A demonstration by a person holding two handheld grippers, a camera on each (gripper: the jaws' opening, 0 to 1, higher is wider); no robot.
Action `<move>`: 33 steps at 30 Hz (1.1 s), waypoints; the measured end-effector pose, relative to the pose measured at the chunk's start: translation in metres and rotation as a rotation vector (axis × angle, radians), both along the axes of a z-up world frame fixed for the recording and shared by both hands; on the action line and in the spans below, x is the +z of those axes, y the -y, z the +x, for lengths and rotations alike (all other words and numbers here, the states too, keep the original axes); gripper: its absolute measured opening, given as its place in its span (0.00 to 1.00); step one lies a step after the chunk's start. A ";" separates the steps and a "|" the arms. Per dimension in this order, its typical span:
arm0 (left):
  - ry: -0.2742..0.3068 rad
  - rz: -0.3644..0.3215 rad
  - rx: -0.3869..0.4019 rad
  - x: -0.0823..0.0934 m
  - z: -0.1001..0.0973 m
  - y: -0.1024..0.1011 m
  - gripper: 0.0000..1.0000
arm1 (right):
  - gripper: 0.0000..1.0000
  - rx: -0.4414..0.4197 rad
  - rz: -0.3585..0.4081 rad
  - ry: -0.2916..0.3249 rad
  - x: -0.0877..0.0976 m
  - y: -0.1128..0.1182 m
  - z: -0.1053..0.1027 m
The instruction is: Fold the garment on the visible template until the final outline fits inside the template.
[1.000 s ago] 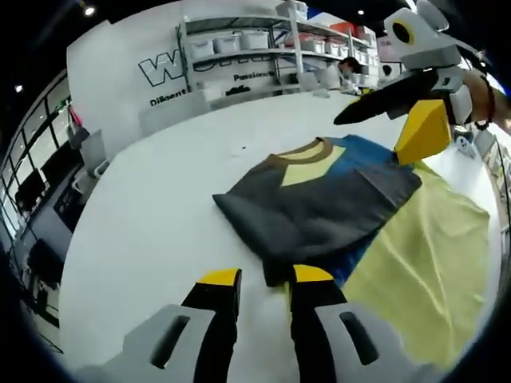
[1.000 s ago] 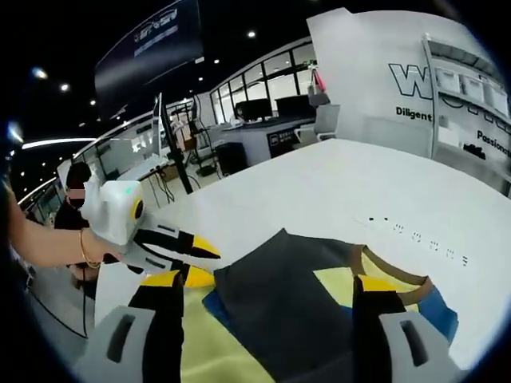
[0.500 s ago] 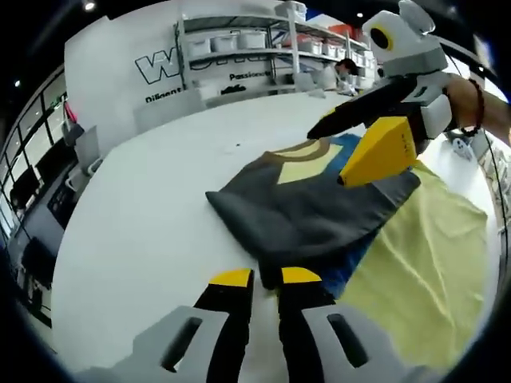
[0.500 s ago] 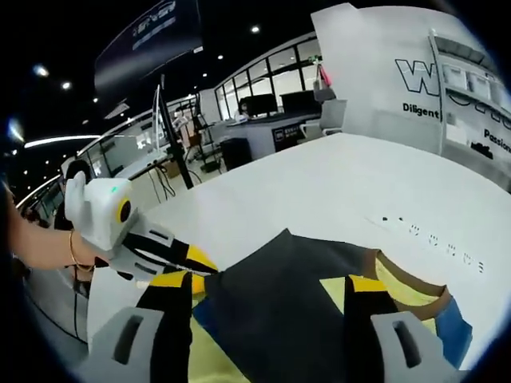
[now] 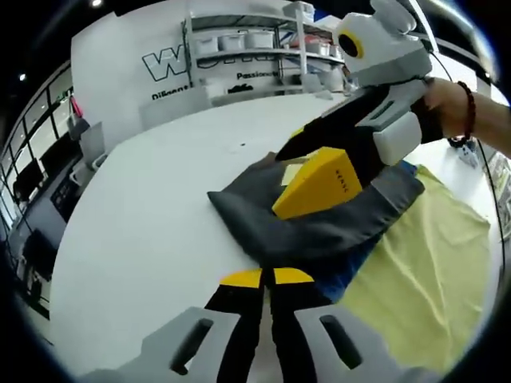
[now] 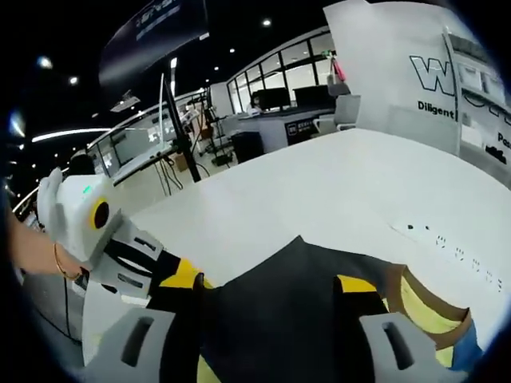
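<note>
- On the white tabletop [image 5: 136, 231] in the left gripper view, a dark grey shirt [image 5: 319, 219] lies folded over a pale yellow sheet [image 5: 423, 279], with a strip of blue showing at the shirt's near edge.
- At the bottom of that view the left gripper [image 5: 266, 278] has its yellow-tipped jaws drawn nearly together at the near edge of the shirt; whether cloth is pinched between them I cannot tell.
- From the right the right gripper [image 5: 319, 171] reaches in low over the middle of the shirt, held by a hand [image 5: 447, 108] with a bead bracelet, one yellow jaw pad facing the camera.
- Behind the tabletop stand shelves [image 5: 247, 48] with white bins, next to a white wall with dark lettering.
- Across the right gripper view, the right gripper [image 6: 267, 291] holds its jaws wide apart, one on each side of the shirt [image 6: 271, 311] directly beneath.
- A yellow and brown collar area [image 6: 423, 299] shows at the right of the shirt.
- At the left the left gripper [image 6: 180, 275] sits at the shirt's edge.
- Desks and monitors [image 6: 271, 100] stand far behind.
</note>
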State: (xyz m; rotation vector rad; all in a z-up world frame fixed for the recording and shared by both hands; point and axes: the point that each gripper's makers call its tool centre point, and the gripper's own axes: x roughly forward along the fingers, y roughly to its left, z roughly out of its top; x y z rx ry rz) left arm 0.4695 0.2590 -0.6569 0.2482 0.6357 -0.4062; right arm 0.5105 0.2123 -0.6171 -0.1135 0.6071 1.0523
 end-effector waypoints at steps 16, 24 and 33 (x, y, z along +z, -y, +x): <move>-0.026 -0.090 0.049 0.000 0.004 -0.001 0.05 | 0.48 0.051 -0.019 -0.023 -0.026 -0.044 0.028; -0.034 -0.118 0.068 -0.001 0.003 -0.001 0.05 | 0.37 0.041 -0.010 -0.007 -0.027 -0.056 0.046; -0.034 -0.094 0.058 -0.003 0.003 -0.003 0.05 | 0.19 0.056 -0.028 -0.037 -0.040 -0.061 0.051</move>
